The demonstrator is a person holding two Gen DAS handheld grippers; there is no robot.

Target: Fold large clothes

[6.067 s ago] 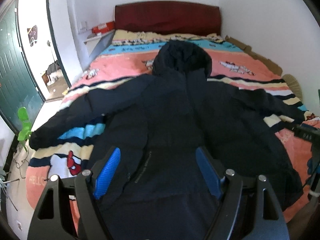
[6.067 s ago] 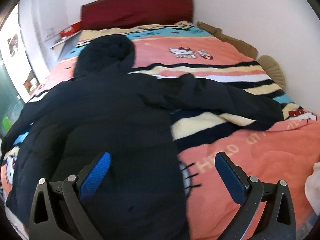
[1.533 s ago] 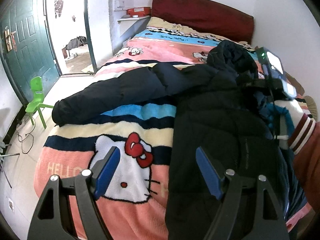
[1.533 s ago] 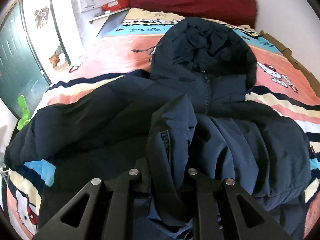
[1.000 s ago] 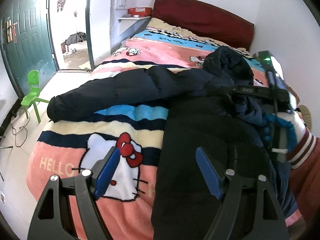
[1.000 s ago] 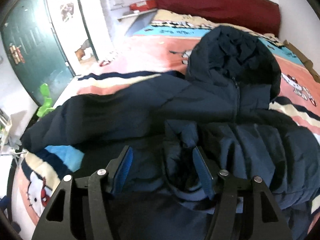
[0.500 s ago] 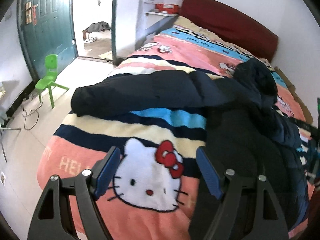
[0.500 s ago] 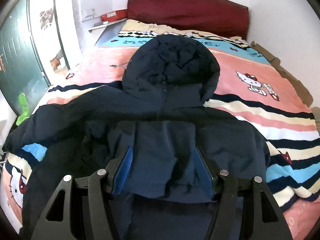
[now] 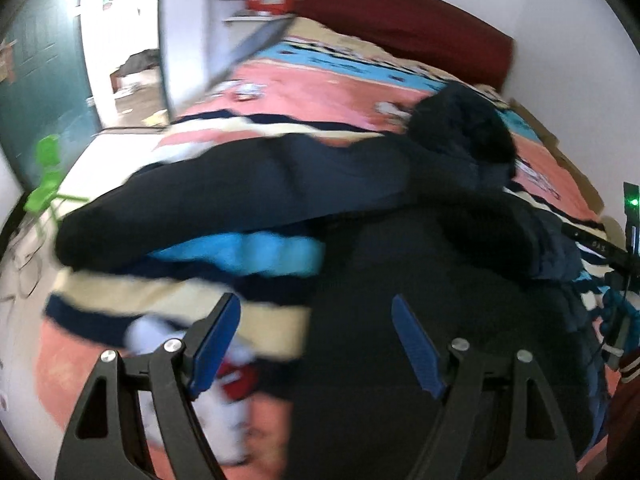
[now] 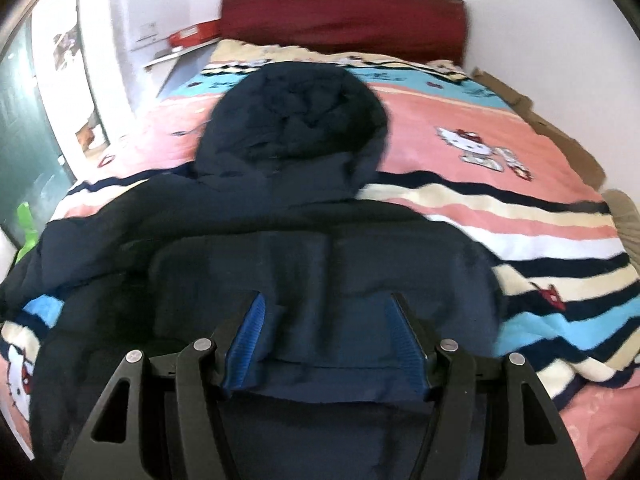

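Note:
A dark navy hooded puffer jacket [image 10: 320,216] lies on the bed, its hood [image 10: 292,120] toward the headboard. One sleeve [image 10: 328,280] is folded flat across the chest. My right gripper [image 10: 326,336] hovers open just over that sleeve's cuff, and its blue pads do not press on the fabric. In the blurred left wrist view the other sleeve [image 9: 240,188] stretches out to the left over the blanket. My left gripper [image 9: 316,340] is open above the jacket's [image 9: 440,280] lower left edge with nothing in it.
A striped pink cartoon-cat blanket [image 10: 500,160] covers the bed below a dark red headboard [image 10: 344,12]. Left of the bed are a green chair [image 9: 48,176], a green door [image 9: 36,60] and an open doorway. Cardboard [image 10: 560,132] lines the right wall.
My right gripper opened and let go of the sleeve, which now lies flat across the chest. Both views have swung sideways. The left gripper stayed open and moved over the jacket's edge.

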